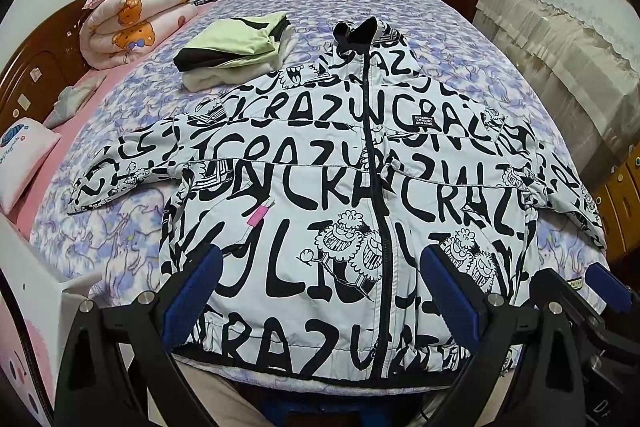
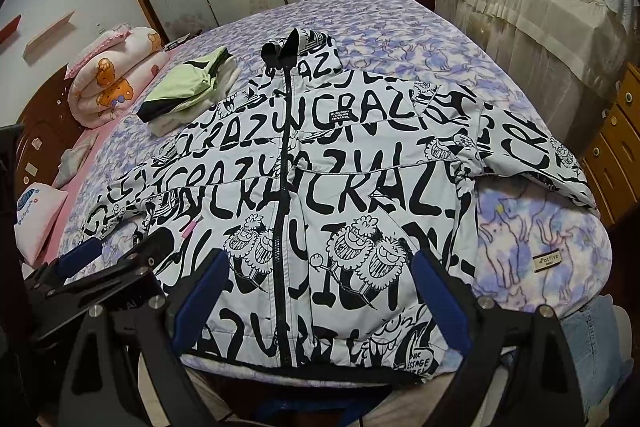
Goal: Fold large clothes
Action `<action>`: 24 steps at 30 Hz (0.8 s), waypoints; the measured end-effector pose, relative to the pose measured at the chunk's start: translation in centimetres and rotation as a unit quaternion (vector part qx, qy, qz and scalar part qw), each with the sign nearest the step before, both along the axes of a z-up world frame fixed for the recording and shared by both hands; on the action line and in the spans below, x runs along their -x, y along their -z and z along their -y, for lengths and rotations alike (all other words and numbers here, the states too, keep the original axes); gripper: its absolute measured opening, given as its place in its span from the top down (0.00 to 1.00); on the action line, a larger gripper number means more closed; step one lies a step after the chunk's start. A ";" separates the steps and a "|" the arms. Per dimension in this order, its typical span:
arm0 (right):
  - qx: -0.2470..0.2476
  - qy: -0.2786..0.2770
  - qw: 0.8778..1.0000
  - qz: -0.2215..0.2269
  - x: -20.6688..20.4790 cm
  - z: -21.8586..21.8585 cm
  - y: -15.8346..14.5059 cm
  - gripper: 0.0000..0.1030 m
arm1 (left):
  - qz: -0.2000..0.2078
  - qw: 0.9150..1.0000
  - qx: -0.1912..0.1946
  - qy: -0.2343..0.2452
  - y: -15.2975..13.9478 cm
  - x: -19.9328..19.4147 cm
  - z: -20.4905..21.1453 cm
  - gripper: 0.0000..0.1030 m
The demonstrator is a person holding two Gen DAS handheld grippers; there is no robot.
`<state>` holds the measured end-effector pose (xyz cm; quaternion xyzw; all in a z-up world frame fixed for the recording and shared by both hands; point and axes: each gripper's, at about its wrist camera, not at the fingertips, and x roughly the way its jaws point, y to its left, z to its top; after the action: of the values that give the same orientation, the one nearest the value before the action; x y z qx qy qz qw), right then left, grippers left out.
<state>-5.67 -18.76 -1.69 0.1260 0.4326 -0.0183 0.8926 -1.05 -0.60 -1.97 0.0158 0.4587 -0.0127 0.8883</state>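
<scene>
A large white jacket with black lettering and cartoon print (image 1: 320, 187) lies flat and zipped on the bed, front up, sleeves spread to both sides, collar at the far end; it also shows in the right wrist view (image 2: 320, 195). My left gripper (image 1: 320, 291) is open and empty, hovering above the jacket's lower hem. My right gripper (image 2: 320, 291) is open and empty, also above the hem, just right of the left one. Each gripper shows at the edge of the other's view.
A stack of folded clothes (image 1: 236, 47) sits beyond the jacket's left shoulder. A rolled pink quilt (image 1: 132, 19) and a pillow (image 1: 24, 155) lie at the left by the headboard. A covered cabinet (image 1: 560, 39) stands right of the bed (image 1: 460, 39).
</scene>
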 end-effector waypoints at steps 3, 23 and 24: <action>0.000 0.000 1.000 0.000 0.0 0.0 0.1 0.09 | 0.000 1.000 0.000 0.000 0.0 0.0 0.0 0.05; 0.017 0.003 1.000 0.013 -0.4 1.2 -0.3 0.09 | 0.030 0.999 -0.019 0.028 -1.3 -1.3 2.6 0.05; 0.023 0.003 1.000 0.015 -0.5 1.2 -0.4 0.09 | 0.033 0.999 -0.019 0.031 -1.4 -1.3 2.7 0.05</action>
<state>-5.21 -19.92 -1.29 0.1076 0.4181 -0.0293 0.9015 0.29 -3.27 -0.52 0.0477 0.4288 -0.0306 0.9016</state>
